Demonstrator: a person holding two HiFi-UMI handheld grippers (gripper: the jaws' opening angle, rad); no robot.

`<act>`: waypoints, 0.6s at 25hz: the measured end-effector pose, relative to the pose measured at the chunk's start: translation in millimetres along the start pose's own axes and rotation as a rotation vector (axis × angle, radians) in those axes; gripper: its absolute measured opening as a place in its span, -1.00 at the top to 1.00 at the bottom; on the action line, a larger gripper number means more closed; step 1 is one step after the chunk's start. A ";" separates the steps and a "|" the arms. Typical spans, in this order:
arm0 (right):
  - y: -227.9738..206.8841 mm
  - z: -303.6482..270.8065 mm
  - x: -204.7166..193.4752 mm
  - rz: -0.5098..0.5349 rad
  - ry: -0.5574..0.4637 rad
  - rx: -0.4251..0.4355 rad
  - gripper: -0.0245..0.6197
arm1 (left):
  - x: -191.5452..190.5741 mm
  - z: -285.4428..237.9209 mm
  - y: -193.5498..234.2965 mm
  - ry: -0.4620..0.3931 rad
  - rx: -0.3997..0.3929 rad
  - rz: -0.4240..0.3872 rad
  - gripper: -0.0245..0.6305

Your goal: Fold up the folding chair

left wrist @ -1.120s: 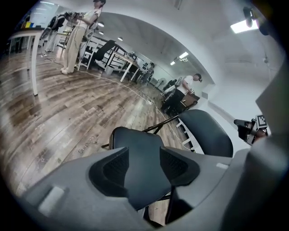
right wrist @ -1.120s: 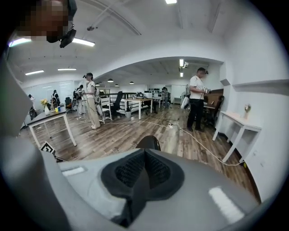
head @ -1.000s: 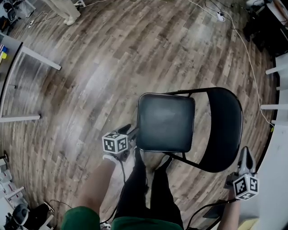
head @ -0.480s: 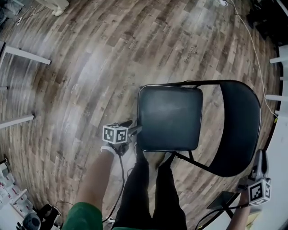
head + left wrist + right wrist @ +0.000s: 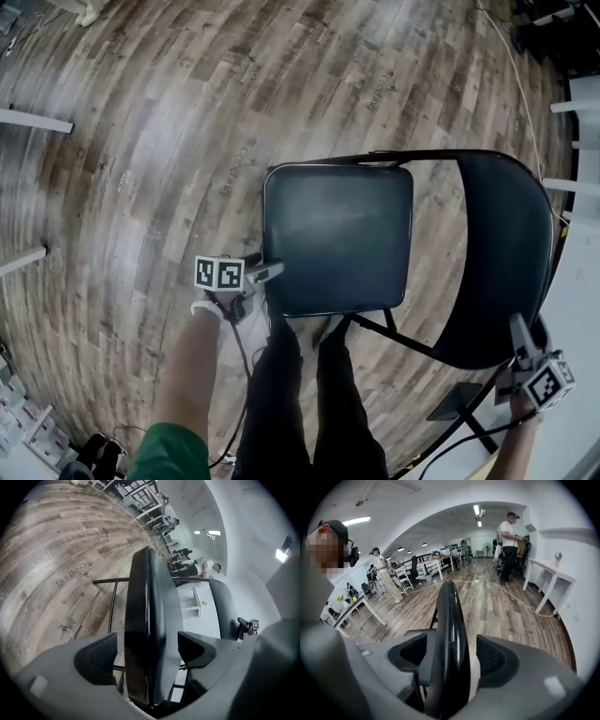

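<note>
Hidden/cut off: from the head view, the black metal-framed folding chair point(image 5: 403, 234) shows almost no legs. They sit under the padded black seat point(image 5: 337, 234), and only a couple of struts poke out at its near edge. The person's dark-trousered legs point(image 5: 300, 394) cover the floor there. The right gripper point(image 5: 517, 328) is near the frame's lower-right corner, with its hand cut off. I can't identify the dark flat item point(image 5: 455, 401) on the floor below the backrest.

Chair vs jaws: the chair stands unfolded with the seat level.
- Left gripper point(image 5: 267, 272): the jaws have just been opening and stand apart. The seat's near-left edge is between them, edge-on in the left gripper view point(image 5: 147, 653). There's a thin gap on each side and the pads aren't pressing.
- Right gripper: the jaws have also just been opening and stand wide apart. The rim of the curved black backrest point(image 5: 497, 253) runs up between them in the right gripper view point(image 5: 450, 656), clear of both pads.

Room: there's open grey-brown wood-plank floor point(image 5: 169, 122) to the left of the chair and beyond it. It's tight on the right, where the white desk point(image 5: 583, 300) is just beside the backrest. A white cable point(image 5: 525, 84) trails on the floor past the backrest.
</note>
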State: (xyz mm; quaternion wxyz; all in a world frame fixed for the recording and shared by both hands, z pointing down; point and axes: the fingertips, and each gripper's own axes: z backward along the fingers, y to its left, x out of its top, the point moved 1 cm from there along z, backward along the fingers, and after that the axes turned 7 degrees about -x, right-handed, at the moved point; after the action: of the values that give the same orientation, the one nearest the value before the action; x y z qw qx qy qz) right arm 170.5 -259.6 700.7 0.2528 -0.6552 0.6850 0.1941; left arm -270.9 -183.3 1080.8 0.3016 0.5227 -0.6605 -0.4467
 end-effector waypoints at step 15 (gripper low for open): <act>7.0 -19.2 -37.3 0.069 0.265 0.110 0.31 | -69.2 -36.6 1.0 0.135 -0.076 0.068 -0.31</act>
State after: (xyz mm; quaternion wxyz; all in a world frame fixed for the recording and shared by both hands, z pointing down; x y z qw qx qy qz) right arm 162.2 -240.7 738.0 0.1886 -0.6363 0.7441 0.0768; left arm -220.8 -126.8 1101.7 0.3801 0.5170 -0.6387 -0.4246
